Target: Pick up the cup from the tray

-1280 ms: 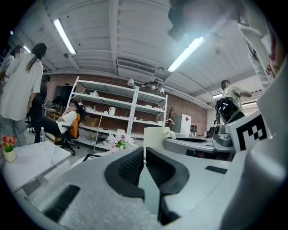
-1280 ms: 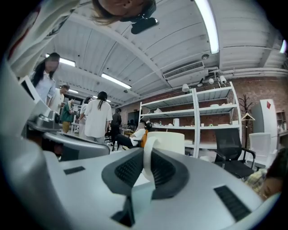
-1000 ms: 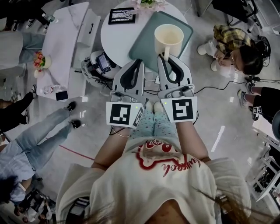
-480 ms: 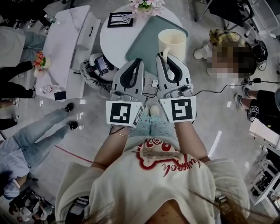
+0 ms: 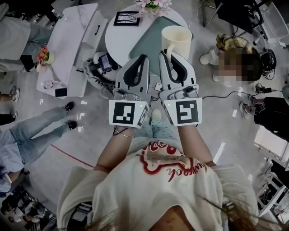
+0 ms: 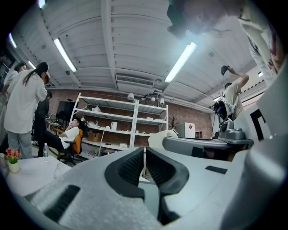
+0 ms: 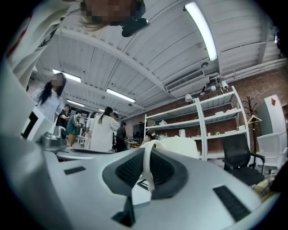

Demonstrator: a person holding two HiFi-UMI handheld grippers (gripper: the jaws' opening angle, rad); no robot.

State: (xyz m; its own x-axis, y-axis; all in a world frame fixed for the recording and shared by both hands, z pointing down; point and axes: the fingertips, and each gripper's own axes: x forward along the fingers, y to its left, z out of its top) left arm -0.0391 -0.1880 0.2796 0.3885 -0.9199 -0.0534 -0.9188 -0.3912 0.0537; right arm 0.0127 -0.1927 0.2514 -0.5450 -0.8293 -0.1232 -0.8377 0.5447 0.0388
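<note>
A cream cup [image 5: 177, 38] hangs over the teal tray [image 5: 146, 43] on the round table. My right gripper [image 5: 168, 53] is shut on the cup's thin handle [image 7: 147, 173]; its jaws have just been closing on it. In the right gripper view the cup's body [image 7: 180, 147] rises beyond the pads, which pinch the handle. My left gripper [image 5: 143, 57] is beside it on the left, shut with nothing between its pads [image 6: 130, 164]. The cup [image 6: 163, 135] shows past the right gripper in the left gripper view.
The round white table [image 5: 118, 40] also bears a black picture frame [image 5: 127, 18] and flowers [image 5: 152, 5]. A white bench [image 5: 67, 40] stands at left, with a device [image 5: 104, 63] on the floor by it. A person [image 5: 235, 54] sits on the floor at right.
Both grippers have risen side by side. The cup has come up with the right gripper and shows larger and further up in the head view.
</note>
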